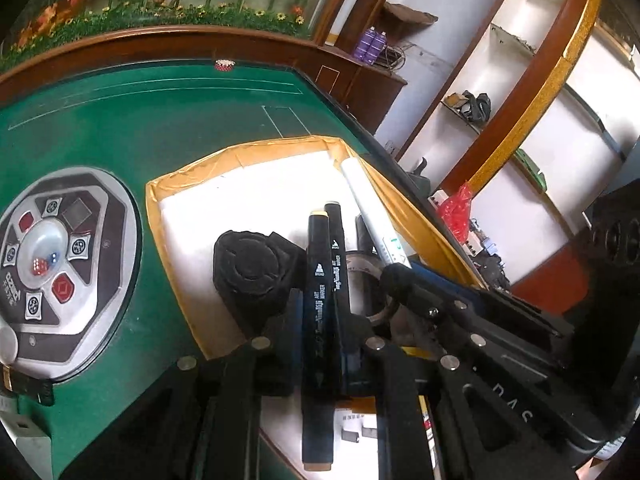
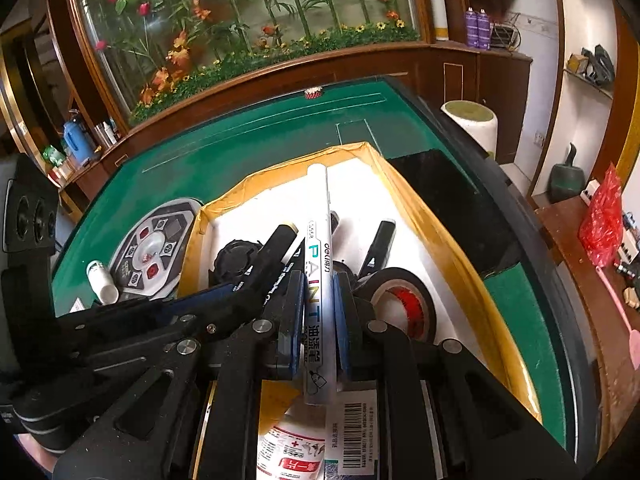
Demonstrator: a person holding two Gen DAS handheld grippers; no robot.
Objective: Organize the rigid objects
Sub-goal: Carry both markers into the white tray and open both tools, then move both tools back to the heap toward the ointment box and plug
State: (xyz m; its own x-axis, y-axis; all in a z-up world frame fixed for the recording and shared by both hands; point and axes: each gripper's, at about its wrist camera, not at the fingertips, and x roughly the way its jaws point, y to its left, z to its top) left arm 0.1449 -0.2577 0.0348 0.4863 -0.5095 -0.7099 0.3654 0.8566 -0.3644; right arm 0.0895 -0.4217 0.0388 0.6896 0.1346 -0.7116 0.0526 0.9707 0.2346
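A box (image 1: 192,168) with a yellow-taped rim and white inside sits on the green table. My left gripper (image 1: 324,312) is shut on two black art markers (image 1: 318,280), held side by side over the box. My right gripper (image 2: 319,284) is shut on a white paint pen (image 2: 318,240), also over the box (image 2: 432,232), pen tip pointing away. The two grippers hang close together; the left gripper with its black markers (image 2: 276,248) shows at the left of the right wrist view. The white pen (image 1: 372,216) shows to the right of the markers in the left wrist view.
Inside the box lie a black tape roll (image 2: 400,300), a black round object (image 1: 252,268) and another black marker (image 2: 378,248). A labelled bottle (image 2: 292,448) and a barcoded pack (image 2: 352,432) lie under my right gripper. The dice panel (image 1: 52,264) and a white bottle (image 2: 102,280) are left of the box.
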